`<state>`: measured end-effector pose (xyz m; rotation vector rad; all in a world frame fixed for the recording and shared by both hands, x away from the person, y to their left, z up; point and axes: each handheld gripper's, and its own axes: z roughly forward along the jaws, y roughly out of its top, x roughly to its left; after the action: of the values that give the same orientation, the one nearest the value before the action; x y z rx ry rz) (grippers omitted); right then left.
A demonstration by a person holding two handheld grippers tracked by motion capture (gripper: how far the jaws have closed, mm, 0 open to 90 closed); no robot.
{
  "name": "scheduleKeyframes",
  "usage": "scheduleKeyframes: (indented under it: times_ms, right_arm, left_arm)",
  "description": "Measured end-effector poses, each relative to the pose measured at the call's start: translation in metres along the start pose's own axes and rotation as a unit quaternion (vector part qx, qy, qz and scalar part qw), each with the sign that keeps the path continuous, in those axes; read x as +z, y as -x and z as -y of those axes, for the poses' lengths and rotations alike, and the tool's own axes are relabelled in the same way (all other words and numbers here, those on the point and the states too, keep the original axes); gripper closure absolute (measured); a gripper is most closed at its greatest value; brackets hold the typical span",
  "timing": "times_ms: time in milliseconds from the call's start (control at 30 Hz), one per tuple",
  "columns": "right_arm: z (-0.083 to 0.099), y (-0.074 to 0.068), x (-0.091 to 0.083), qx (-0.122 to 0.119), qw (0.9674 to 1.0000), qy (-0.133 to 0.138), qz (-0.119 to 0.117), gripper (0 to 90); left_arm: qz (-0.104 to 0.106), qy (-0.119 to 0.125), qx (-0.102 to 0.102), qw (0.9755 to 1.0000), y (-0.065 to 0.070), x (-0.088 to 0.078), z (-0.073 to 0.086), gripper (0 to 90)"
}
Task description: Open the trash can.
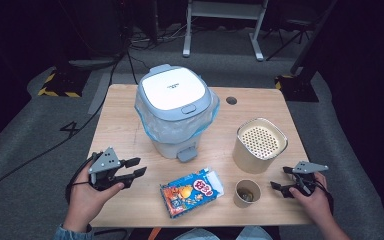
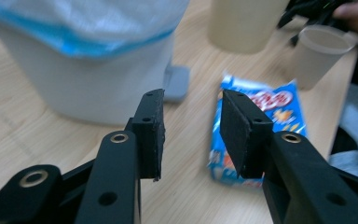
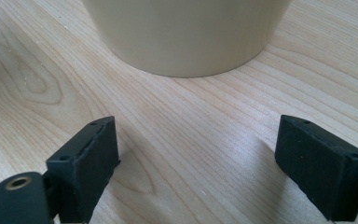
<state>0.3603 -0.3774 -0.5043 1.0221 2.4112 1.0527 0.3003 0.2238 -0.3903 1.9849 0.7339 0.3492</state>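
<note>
Snack packet (image 1: 191, 192), blue and orange, lies flat on the worktop (image 1: 125, 120) just ahead of our left gripper (image 1: 136, 167), a little to the right of the gap between its fingers (image 2: 150, 133); those fingers stand partly apart with nothing between them, and we judge they are lined up toward the packet because it is the nearest loose thing. Beyond the left fingers stands the pedal bin (image 1: 176, 111), lid down and lined with a clear bag, its pedal (image 2: 175, 83) facing us, which suggests the packet is meant to go there. Our right gripper (image 1: 279, 178) rests low on the worktop with its fingers (image 3: 86, 161) wide apart and empty, pointing at the base of the tall cream canister (image 3: 186, 32); the small paper cup (image 1: 246, 192) sits just left of them, untouched.
</note>
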Motion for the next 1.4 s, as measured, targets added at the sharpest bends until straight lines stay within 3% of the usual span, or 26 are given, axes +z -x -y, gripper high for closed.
scheduleKeyframes:
  times_ms: [200,400,433,567,633,667,833,933,1167,1300,1333,1400]
  right_arm:
    - [0.0,0.0,0.0,0.0,1.0,0.0,0.0,13.3]
    - [0.0,0.0,0.0,0.0,1.0,0.0,0.0,13.3]
    - [0.0,0.0,0.0,0.0,1.0,0.0,0.0,13.3]
    - [0.0,0.0,0.0,-0.001,1.0,0.001,0.001,13.8]
    - [0.0,0.0,0.0,-0.002,1.0,0.001,0.002,13.9]
    - [0.0,-0.001,0.0,-0.002,1.0,0.001,0.001,14.2]
    - [0.0,-0.001,-0.001,-0.001,1.0,0.002,-0.001,14.7]
    - [0.001,-0.001,-0.001,-0.001,1.0,0.002,-0.002,14.8]
    - [0.001,-0.001,-0.001,-0.001,1.0,0.002,-0.002,14.8]
    - [0.001,-0.001,-0.001,-0.001,1.0,0.002,-0.002,14.8]
    - [0.001,-0.001,-0.001,-0.001,1.0,0.002,-0.002,14.8]
    - [0.001,-0.001,-0.001,-0.001,1.0,0.002,-0.002,14.8]
  left_arm:
    - [0.039,0.023,0.0,0.999,-0.003,-0.003,-0.032,67.8]
    - [0.056,0.038,0.011,0.9977,-0.007,-0.001,-0.054,72.2]
    - [0.069,0.044,0.014,0.9966,-0.008,0.001,-0.062,73.0]
    - [0.09,0.056,0.026,0.994,-0.01,0.005,-0.08,71.6]
    - [0.093,0.058,0.028,0.9936,-0.01,0.006,-0.083,72.1]
    - [0.096,0.057,0.033,0.9932,-0.012,0.009,-0.094,71.9]
    - [0.093,0.071,0.053,0.9917,-0.016,0.017,-0.116,70.1]
    - [0.103,0.085,0.051,0.9897,-0.018,0.021,-0.124,71.6]
    - [0.131,0.099,0.046,0.9854,-0.02,0.038,-0.152,87.4]
    - [0.13,0.095,0.048,0.9859,-0.023,0.048,-0.161,89.6]
    - [0.119,0.09,0.045,0.9877,-0.026,0.056,-0.166,89.7]
    - [0.113,0.085,0.046,0.9889,-0.028,0.059,-0.168,89.8]
